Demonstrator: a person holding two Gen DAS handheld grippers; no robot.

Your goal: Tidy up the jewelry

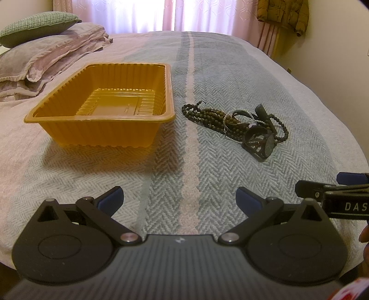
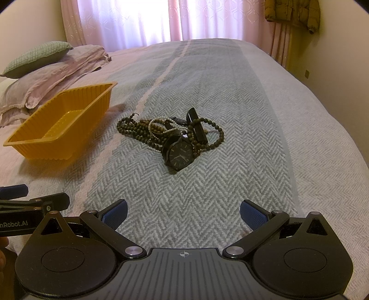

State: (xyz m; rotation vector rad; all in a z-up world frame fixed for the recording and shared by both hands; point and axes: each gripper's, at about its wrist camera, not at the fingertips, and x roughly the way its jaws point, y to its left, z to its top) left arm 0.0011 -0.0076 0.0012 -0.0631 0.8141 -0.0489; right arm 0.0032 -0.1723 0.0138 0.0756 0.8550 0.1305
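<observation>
A pile of jewelry (image 2: 170, 136) lies on the bed: dark bead strands (image 2: 131, 129), a thin pearl strand (image 2: 153, 125), a black wristwatch (image 2: 180, 154) and a black band (image 2: 197, 128). The pile also shows in the left wrist view (image 1: 237, 124), right of an empty orange plastic tray (image 1: 103, 103), which the right wrist view (image 2: 57, 124) has at the left. My left gripper (image 1: 180, 199) is open and empty, low over the bedspread in front of the tray. My right gripper (image 2: 183, 213) is open and empty, short of the pile.
The bed carries a grey and pink herringbone bedspread (image 2: 207, 196). Folded pink bedding (image 1: 46, 62) and a green pillow (image 1: 34, 25) lie at the far left. Pink curtains (image 2: 161, 20) and a hanging brown jacket (image 2: 293, 13) are behind the bed.
</observation>
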